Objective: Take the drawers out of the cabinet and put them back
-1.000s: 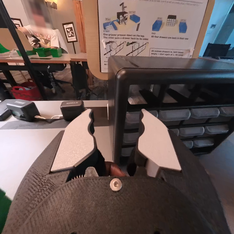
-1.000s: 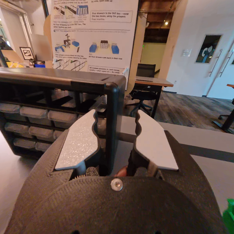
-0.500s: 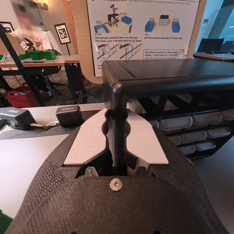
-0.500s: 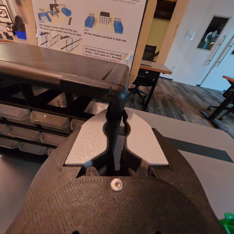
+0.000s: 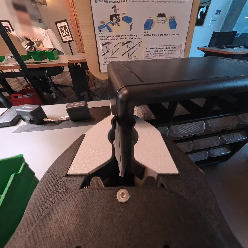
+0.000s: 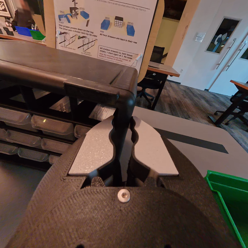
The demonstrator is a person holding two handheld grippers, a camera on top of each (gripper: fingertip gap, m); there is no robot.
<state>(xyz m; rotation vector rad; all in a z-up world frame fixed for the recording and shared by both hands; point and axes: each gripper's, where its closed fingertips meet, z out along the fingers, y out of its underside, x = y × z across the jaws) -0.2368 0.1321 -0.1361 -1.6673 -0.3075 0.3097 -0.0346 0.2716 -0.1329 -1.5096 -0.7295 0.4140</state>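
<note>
A black cabinet [image 5: 187, 72] stands on the grey table; its top row of slots is empty and the lower rows hold clear drawers [image 5: 186, 128]. My left gripper [image 5: 124, 118] is shut on the cabinet's front left wall edge [image 5: 125, 111]. In the right wrist view the same cabinet [image 6: 60, 64] shows with clear drawers [image 6: 52, 124] below an empty top row. My right gripper [image 6: 122, 118] is shut on the cabinet's front right wall edge [image 6: 125, 111].
A green bin [image 5: 12, 187] sits at my lower left, another green bin [image 6: 230, 201] at my lower right. Two black chargers [image 5: 77, 110] with cables lie on the table left of the cabinet. An instruction poster [image 5: 140, 33] stands behind. A person sits at a far desk.
Both grippers went from open, astride the cabinet's side walls, to shut on them. The views have shifted so the green bins now show at the lower corners.
</note>
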